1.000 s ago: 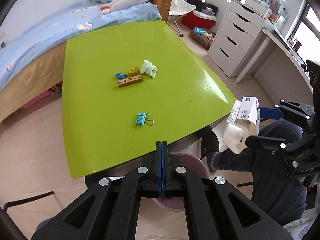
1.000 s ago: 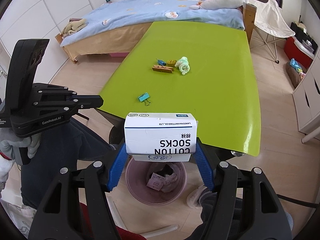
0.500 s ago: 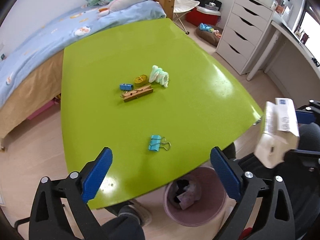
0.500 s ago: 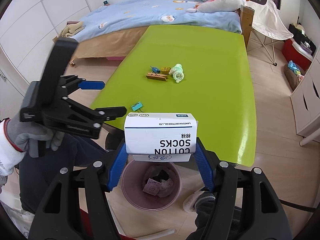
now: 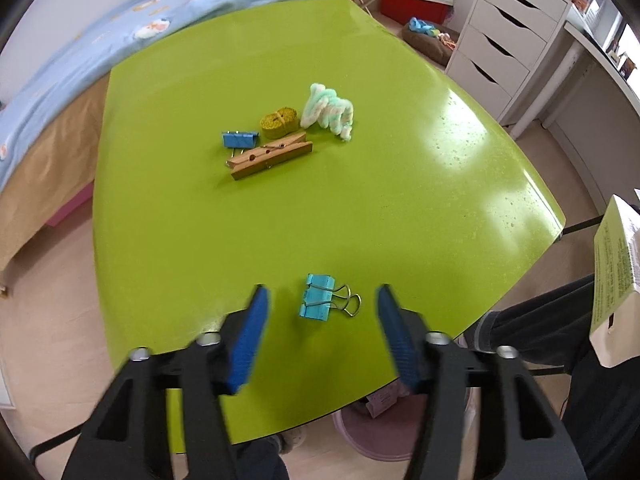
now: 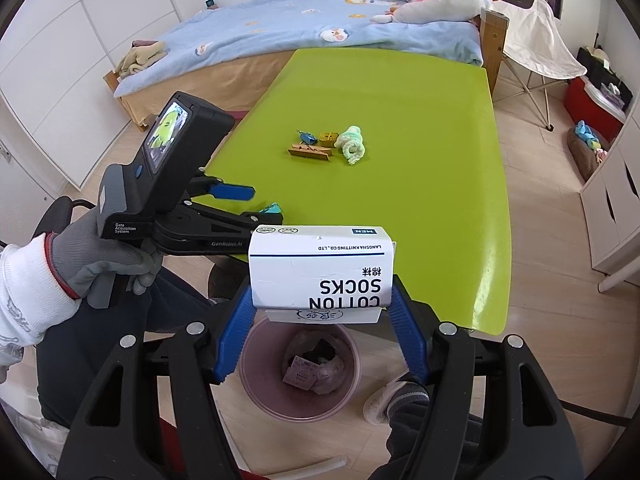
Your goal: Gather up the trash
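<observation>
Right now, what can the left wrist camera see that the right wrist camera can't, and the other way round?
Only the left wrist view shows the whole light blue binder clip on the table, lying between the open left gripper and its blue fingers.

Only the right wrist view shows the printed front of the cotton socks box, clamped in the right gripper above the pink bin, and the gloved hand.

Both show the green table, the wooden clothespin and the fluffy pale green bundle.

Near table edge: a teal binder clip (image 5: 318, 301) lies alone, bare green table (image 5: 400, 184) all around it
Table centre: clothespin (image 5: 271, 155), blue clip (image 5: 239, 139) and yarn (image 5: 329, 111) crowd together
Above bin (image 6: 300, 372): sock box (image 6: 320, 266) blocks the opening
</observation>
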Demonstrator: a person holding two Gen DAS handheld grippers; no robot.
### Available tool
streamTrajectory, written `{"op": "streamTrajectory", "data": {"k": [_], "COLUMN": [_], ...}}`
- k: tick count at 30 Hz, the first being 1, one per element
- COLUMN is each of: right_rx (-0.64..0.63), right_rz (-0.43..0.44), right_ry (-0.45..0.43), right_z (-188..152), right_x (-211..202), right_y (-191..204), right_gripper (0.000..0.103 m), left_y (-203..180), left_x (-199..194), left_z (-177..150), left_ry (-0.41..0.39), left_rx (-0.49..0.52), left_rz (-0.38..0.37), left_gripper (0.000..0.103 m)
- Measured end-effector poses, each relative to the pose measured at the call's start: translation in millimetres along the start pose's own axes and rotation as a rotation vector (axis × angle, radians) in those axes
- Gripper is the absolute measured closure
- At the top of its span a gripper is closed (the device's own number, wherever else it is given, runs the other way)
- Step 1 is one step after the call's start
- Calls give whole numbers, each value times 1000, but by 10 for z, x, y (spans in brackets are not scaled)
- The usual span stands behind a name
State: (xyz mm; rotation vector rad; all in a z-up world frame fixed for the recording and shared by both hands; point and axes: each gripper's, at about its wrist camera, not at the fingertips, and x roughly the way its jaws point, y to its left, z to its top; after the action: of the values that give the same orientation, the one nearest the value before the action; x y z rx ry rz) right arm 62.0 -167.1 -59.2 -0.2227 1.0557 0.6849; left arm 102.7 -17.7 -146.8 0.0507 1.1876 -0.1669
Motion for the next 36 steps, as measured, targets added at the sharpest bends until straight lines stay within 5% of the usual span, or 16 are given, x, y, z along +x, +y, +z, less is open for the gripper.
{"op": "streamTrajectory", "data": {"k": [1,3,6,36], "right_rx": [0,0,0,-28], "right_rz": [0,0,1,31], "right_ry": [0,0,-1,7], "right_z": [0,-1,-2,-168], "right_x": [2,2,0,-95], "right_y": [-1,0,0,177], "right_gripper": [39,39,39,38], "left_y": [12,17,55,-186], "left_x": [1,5,-27,-1317], "left_z": [-5,-14,-31,-664], "left_ry": [1,9,2,-185], "left_rx": [-4,-9,-25,-34], "left_rz": [-4,-16,-18,-106], "left_gripper": [64,87,97,97]}}
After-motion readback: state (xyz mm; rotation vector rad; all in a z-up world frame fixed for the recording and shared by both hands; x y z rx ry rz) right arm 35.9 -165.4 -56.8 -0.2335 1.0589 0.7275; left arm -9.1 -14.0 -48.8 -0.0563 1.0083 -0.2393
